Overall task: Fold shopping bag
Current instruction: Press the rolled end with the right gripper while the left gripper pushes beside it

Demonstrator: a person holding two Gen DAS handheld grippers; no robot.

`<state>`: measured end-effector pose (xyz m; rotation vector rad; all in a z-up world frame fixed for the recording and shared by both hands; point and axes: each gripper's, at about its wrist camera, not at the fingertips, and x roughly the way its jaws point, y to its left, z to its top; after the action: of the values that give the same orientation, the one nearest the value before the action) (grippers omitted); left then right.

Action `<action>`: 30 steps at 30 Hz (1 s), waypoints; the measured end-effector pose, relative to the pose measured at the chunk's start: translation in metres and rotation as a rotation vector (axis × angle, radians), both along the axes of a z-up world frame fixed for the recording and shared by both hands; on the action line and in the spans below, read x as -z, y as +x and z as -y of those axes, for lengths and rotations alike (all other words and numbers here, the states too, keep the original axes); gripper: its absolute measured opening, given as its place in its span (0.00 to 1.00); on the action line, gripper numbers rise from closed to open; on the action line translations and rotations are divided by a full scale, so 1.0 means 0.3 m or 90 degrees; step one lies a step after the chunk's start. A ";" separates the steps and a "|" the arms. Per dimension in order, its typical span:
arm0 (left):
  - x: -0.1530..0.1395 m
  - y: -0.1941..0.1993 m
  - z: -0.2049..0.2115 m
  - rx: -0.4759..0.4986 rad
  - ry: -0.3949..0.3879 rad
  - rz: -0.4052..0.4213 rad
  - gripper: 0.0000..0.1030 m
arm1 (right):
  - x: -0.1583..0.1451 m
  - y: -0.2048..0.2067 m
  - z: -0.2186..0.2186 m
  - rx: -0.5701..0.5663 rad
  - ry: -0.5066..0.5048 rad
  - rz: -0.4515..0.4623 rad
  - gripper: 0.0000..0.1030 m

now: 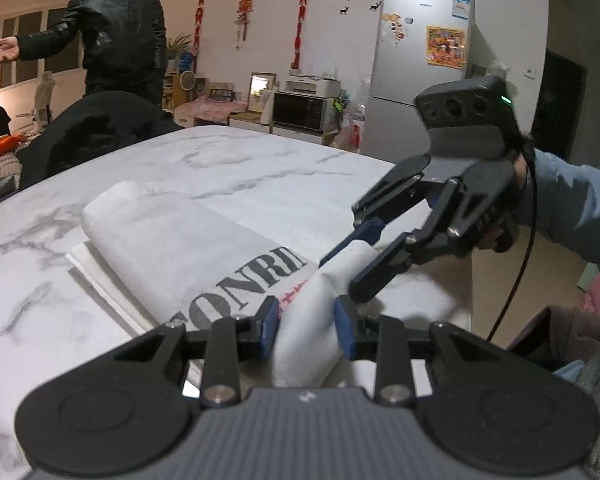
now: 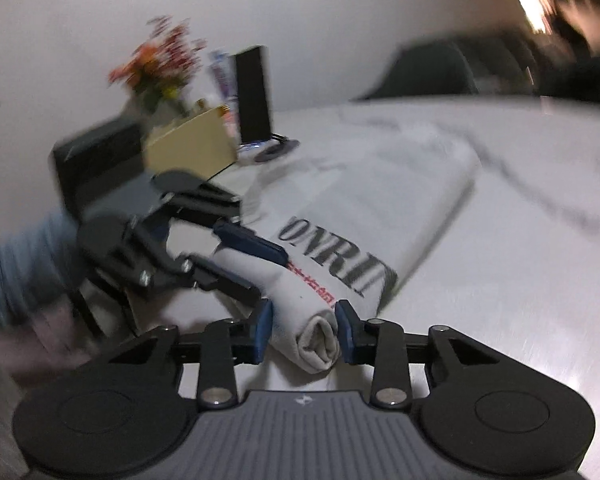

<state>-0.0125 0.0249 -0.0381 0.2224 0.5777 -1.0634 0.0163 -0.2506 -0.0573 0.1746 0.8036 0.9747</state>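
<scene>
Well — white bag [image 1: 188, 248], black lettering, rolled.

The left gripper [image 1: 306, 330] fills the bottom of the view, its two blue pads on either side of a bunched white fold of the shopping bag [image 1: 188, 256], the pads touching the cloth. Ahead and to its left the bag lies folded over on the marble table [image 1: 260, 168], black letters facing up. Ahead and to the right, the right gripper [image 1: 358, 254] reaches in, held by a hand in a blue sleeve [image 1: 572, 204], its fingers around the same raised fold. Far beyond the table stands a person in a black jacket [image 1: 120, 28], one arm out, and a grey fridge [image 1: 416, 64].
</scene>
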 end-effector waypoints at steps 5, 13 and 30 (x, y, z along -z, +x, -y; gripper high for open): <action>-0.024 -0.062 0.020 -0.034 0.041 0.076 0.31 | -0.011 0.068 0.001 -0.004 -0.006 -0.077 0.28; -0.062 -0.132 0.008 -0.015 0.048 0.129 0.31 | -0.017 0.138 -0.028 -0.011 -0.029 -0.135 0.27; -0.006 -0.075 0.053 0.035 0.101 0.099 0.29 | -0.088 0.030 -0.050 0.021 -0.089 0.044 0.38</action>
<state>-0.0349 0.0090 -0.0361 0.4584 0.5181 -1.0435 0.0253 -0.2355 -0.0308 0.0330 0.7998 0.8858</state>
